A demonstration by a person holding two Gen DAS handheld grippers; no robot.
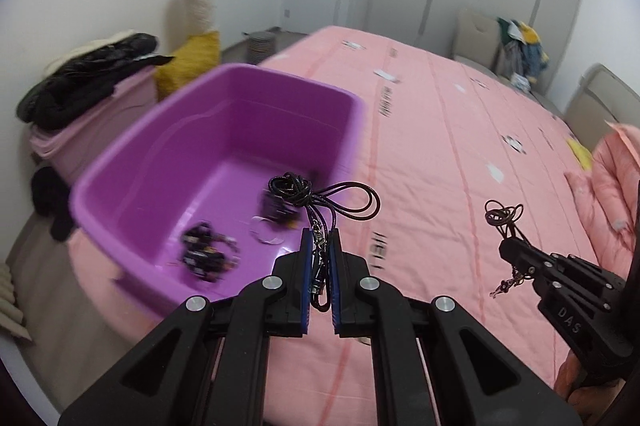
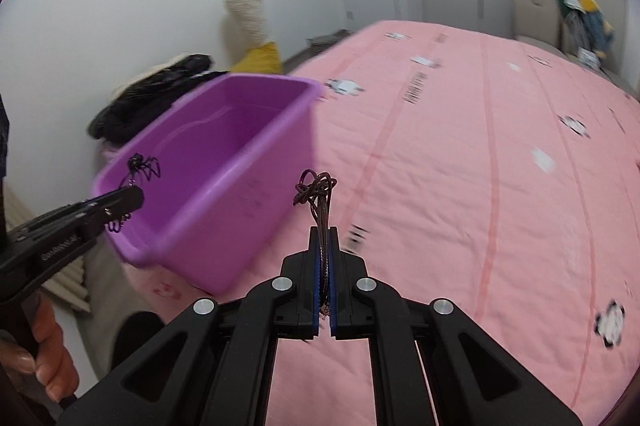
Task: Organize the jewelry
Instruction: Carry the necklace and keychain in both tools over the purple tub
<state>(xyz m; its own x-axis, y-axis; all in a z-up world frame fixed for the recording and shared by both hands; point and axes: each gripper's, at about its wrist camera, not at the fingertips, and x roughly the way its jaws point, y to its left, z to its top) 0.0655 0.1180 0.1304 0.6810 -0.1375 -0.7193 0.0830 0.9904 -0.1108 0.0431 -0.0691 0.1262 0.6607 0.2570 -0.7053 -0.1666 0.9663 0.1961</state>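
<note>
— Jewelry was counted how?

— Two corded necklaces were seen held in the air, one per gripper. A black cord necklace [image 1: 320, 202] was clamped between the blue pads of the left gripper [image 1: 320, 238], its jaws drawn narrow onto the cord, with a knotted bundle and two long loops standing above the fingertips. A brown cord necklace [image 2: 318, 192] was pinched in the right gripper [image 2: 325, 238], whose jaws were nearly closed on it, a small tangle rising above the tips.

— And in the bin?

— One purple plastic bin [image 1: 224, 86] was set at the edge of the pink bedspread [image 1: 460, 146]. On its floor, two dark clumps of jewelry [image 1: 204, 254] and one pale ring-shaped piece [image 1: 264, 230] were made out, all blurred, so finer detail could not be told.

— How was the held jewelry described?

— The black cord was glossy and thin, with small metal fittings seen between the pads. The brown cord was braided and doubled into several strands.

— What was shown by one view only?

— The bin's contents were seen from the left wrist alone; from the right wrist only the bin's outer wall and far inner side were shown. A small metal pendant [image 1: 505, 286] hanging below the right gripper was caught only by the left wrist view. A hand [image 2: 48, 354] gripping the left tool's handle was caught only by the right wrist view.
</note>
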